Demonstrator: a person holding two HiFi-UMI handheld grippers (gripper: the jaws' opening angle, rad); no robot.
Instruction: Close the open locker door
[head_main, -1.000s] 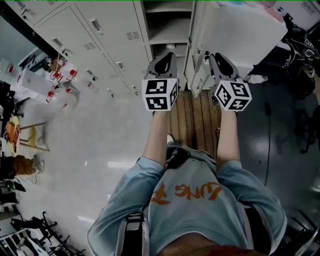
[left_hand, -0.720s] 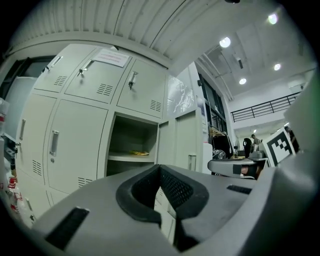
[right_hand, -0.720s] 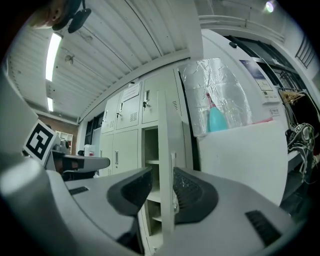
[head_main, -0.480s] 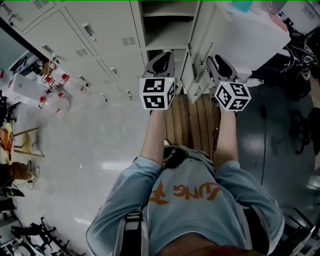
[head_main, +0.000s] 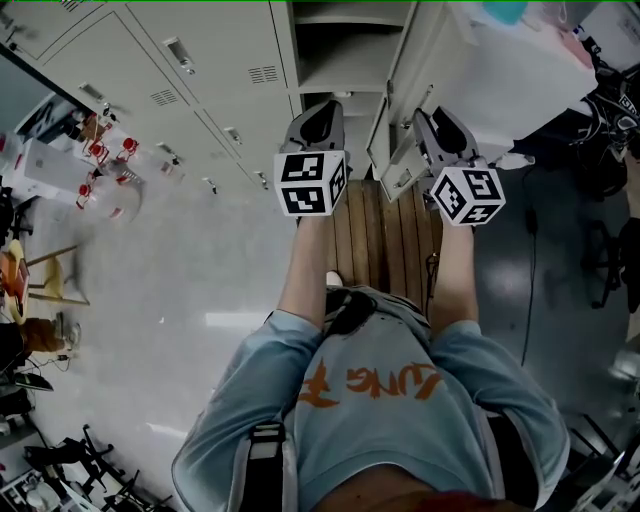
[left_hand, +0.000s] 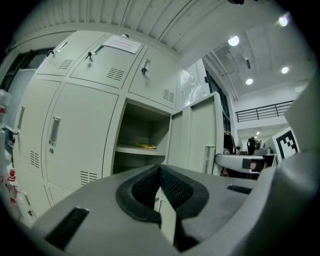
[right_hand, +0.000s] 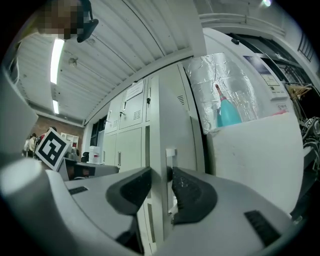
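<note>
Right gripper (right_hand: 159, 182) fingers have just spread apart and straddle the edge of the pale grey metal locker door (right_hand: 175, 110), which hangs open right of its compartment (head_main: 335, 50). Left gripper (left_hand: 161, 172) fingers are together, empty. Next is probably a push shut.

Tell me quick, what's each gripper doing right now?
Left gripper: closed, empty.
Right gripper: jaws just opened, straddling the edge of the cream metal locker door, not clamped.
</note>
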